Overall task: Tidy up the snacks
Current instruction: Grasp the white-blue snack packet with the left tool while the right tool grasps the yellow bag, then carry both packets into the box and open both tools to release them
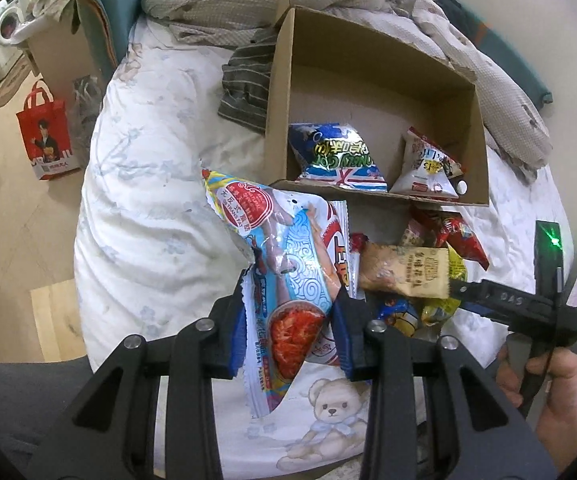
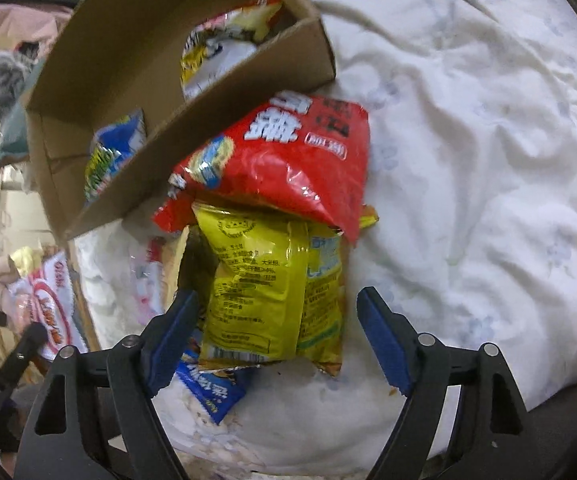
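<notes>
Left gripper (image 1: 288,320) tilted down, gripping shrimp-chip packet (image 1: 284,280).

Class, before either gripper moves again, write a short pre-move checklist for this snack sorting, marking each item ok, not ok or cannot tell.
1. Left gripper shut on the light blue shrimp-picture snack packet: ok.
2. Packet lifted clear of the white floral bedsheet: ok.
3. Free space in the open brown cardboard box: ok, far half bare.
4. Right gripper open around the yellow foil snack bag: ok.
5. Right pads pressing the yellow bag: not ok, gap on the right side.
6. Red snack bag lying clear of the yellow bag: not ok, it overlaps its top.
</notes>
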Available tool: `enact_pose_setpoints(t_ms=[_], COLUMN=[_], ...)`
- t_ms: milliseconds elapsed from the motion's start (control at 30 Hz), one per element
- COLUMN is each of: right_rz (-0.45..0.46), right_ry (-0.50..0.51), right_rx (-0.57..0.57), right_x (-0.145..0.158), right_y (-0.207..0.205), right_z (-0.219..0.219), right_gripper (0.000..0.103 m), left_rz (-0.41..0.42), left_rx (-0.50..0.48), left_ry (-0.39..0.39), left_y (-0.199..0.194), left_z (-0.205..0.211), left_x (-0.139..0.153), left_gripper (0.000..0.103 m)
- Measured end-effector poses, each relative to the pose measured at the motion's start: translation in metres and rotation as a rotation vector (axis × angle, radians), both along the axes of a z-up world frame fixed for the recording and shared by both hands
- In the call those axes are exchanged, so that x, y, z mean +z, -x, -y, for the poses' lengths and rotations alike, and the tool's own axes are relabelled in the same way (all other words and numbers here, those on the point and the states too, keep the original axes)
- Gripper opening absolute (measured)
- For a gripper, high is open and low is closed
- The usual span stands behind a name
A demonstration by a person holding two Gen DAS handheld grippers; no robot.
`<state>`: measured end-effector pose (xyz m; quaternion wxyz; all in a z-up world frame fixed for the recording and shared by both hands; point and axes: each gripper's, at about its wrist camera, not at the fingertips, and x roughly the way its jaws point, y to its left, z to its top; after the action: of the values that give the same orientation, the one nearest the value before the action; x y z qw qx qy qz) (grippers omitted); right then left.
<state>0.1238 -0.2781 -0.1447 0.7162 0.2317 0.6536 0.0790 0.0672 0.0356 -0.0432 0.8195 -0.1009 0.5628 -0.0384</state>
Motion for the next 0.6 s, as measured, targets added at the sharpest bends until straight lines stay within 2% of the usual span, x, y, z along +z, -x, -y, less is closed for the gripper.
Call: enact_pose_setpoints(t_ms=[100,133,233,433,600], right_rz=[-0.018,-0.018,0.000,0.071,0.137], right_ry=[0.008,0.016,0.043,0.039,-0.030], right_rx=[0.008,0.013,0.038,0.059,0.086], right_x=[-0.006,-0.007,-0.002,0.021,0.040], right_y=[-0.002,-0.002,0.002,0.023,0.038], right_z=[-0.005,-0.006,-0.010,-0.005,-0.006], right_gripper=[0.081,0.070,0.057,0.048,0.041], left_rz=[0.015,0.017,0.014,0.013,0.033], left_rx=[-0.007,-0.010,-0.021,-0.044,-0.049], left_ry=[-0.015,-0.013,-0.003,-0.014,-0.025], left_y=[-0.002,-0.002,-0.001,0.003,0.006], left_z=[0.004,0.005,0.007,0.013,0.016], left_x=[0.001,0.001,0.000,0.000,0.003], left_gripper=[0.031,0.031,0.031,0.031,0.031])
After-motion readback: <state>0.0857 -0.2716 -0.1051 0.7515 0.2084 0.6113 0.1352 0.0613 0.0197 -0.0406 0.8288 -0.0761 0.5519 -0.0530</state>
